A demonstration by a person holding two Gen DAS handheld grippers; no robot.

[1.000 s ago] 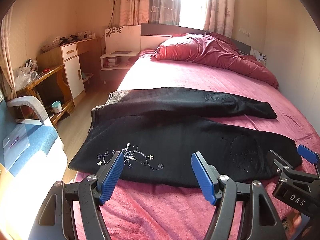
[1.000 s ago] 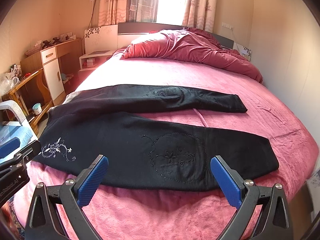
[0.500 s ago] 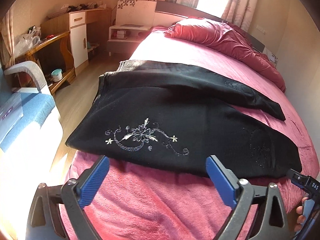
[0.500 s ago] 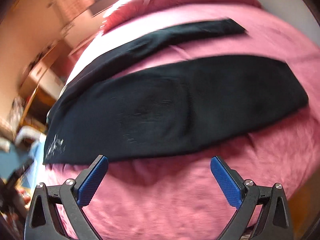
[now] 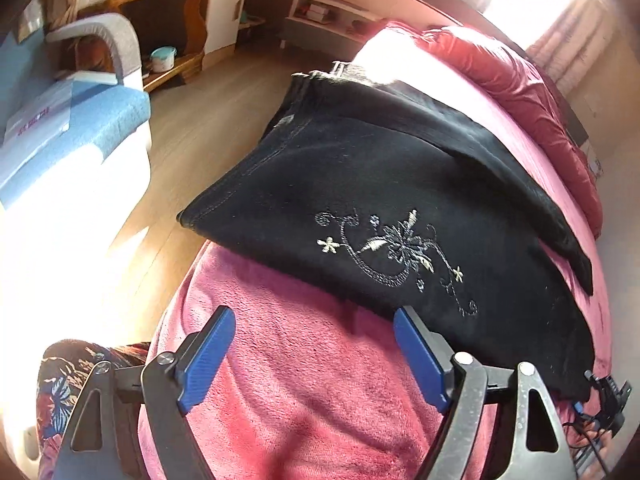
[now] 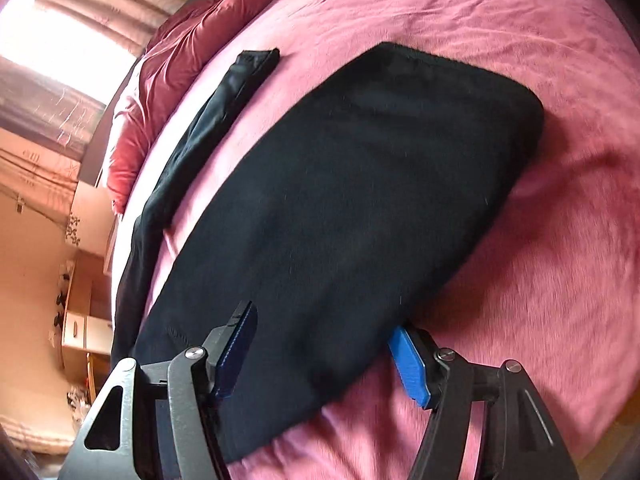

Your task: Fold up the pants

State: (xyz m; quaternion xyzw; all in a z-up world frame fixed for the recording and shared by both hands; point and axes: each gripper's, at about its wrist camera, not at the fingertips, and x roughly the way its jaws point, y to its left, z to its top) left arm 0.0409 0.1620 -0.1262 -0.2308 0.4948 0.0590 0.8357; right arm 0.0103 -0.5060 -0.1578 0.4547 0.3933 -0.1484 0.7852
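Quick headcount from the bedroom

One pair of black embroidered pants [image 5: 380,184] with two legs, one pink fleece bedspread [image 5: 304,392], one crumpled red duvet [image 5: 520,80], one blue-cushioned armchair [image 5: 80,120], one small teal lidded pot [image 5: 163,56], and two blue-padded grippers, left [image 5: 312,356] and right [image 6: 324,354].

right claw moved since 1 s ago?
Yes. The right claw has dropped toward the black pants on the pink bedspread: it hung short of the near leg before, and now its open blue pads straddle that leg's near edge.

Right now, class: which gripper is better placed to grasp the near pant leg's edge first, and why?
Right. The right gripper already straddles the near leg of the black pants, jaws open. The left gripper hovers over bare pink blanket, short of the embroidered waist end.
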